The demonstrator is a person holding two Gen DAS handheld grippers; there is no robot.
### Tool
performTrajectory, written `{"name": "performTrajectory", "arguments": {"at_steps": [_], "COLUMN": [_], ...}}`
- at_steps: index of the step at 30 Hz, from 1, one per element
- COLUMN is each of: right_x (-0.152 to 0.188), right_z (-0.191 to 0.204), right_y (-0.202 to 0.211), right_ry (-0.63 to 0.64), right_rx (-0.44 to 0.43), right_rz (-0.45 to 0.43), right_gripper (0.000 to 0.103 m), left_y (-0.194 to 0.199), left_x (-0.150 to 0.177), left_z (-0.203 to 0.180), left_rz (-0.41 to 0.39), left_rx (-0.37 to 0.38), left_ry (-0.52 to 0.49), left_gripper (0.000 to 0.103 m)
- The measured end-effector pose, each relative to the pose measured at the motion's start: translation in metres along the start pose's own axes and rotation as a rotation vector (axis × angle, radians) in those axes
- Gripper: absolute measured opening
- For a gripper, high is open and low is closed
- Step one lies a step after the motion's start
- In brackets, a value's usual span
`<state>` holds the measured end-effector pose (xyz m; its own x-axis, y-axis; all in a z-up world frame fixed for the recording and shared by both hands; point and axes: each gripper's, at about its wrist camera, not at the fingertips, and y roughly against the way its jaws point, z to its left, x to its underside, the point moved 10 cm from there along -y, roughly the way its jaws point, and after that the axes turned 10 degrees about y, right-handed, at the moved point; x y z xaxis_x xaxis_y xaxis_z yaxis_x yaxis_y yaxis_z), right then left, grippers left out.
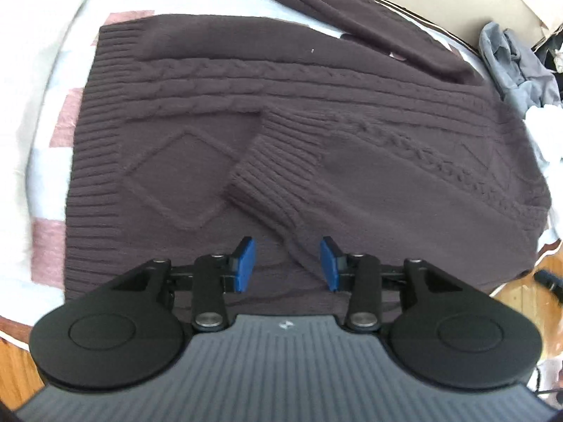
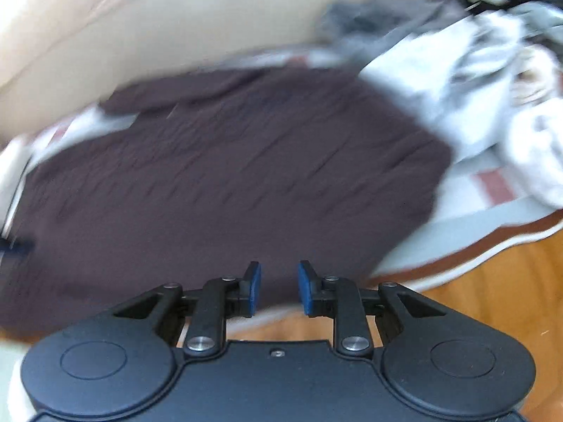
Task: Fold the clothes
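Both claws, left [image 1: 288, 265] and right [image 2: 279, 288], hover part-open and empty over a thick, floppy dark-brown cable-knit sweater [image 1: 246, 112], best gripped at its ribbed hem [image 1: 91, 161].

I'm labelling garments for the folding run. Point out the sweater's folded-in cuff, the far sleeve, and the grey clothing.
folded-in cuff [image 1: 278, 172], left wrist view, ribbed band.
far sleeve [image 1: 352, 17], left wrist view, mid-length.
grey clothing [image 1: 517, 63], left wrist view, crumpled middle.

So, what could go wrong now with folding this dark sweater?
1. One sleeve lies folded over the sweater, but the other sleeve still stretches outward; folding the body now would trap it unevenly.
2. The sweater's near edge reaches the bed's edge, so a pull might slide it off.
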<state>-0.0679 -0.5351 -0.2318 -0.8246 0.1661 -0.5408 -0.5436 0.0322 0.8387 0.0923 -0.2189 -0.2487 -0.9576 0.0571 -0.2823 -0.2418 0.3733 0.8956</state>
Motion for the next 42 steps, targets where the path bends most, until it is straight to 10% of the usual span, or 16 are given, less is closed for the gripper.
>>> {"name": "performTrajectory", "arguments": {"at_steps": [4,9,17,27,32,42], "right_x": [0.0,0.005,0.006,-0.148,-0.225,-0.317], "right_z": [0.007,-0.029,-0.041,0.06,0.135,0.208], "right_y": [-0.027,-0.03,-0.008,0.003,-0.07,-0.24], "right_ry": [-0.077,-0.116,-0.171,0.19,0.379,0.636], "right_rx": [-0.105,0.11,0.134,-0.14,-0.295,-0.063], "right_rz": [0.041,0.088,0.053,-0.243,-0.18,-0.011], "right_gripper": [0.029,0.034,0.038,0.04,0.038,0.04], "left_y": [-0.005,-0.001,0.005,0.043,0.019,0.003], "left_x": [0.004,-0.002,-0.005,-0.104,-0.142,-0.161], "left_z": [-0.003,-0.003,0.015,-0.017,0.004,0.077], "left_rz": [0.005,-0.061,-0.002,-0.234,-0.201,-0.149], "left_rx": [0.018,-0.055,-0.185,0.078,0.113,0.064], "left_ry": [-0.024,-0.061,-0.054,-0.04,0.012,0.111], "left_gripper": [0.042,0.042,0.045,0.057,0.056,0.057]}}
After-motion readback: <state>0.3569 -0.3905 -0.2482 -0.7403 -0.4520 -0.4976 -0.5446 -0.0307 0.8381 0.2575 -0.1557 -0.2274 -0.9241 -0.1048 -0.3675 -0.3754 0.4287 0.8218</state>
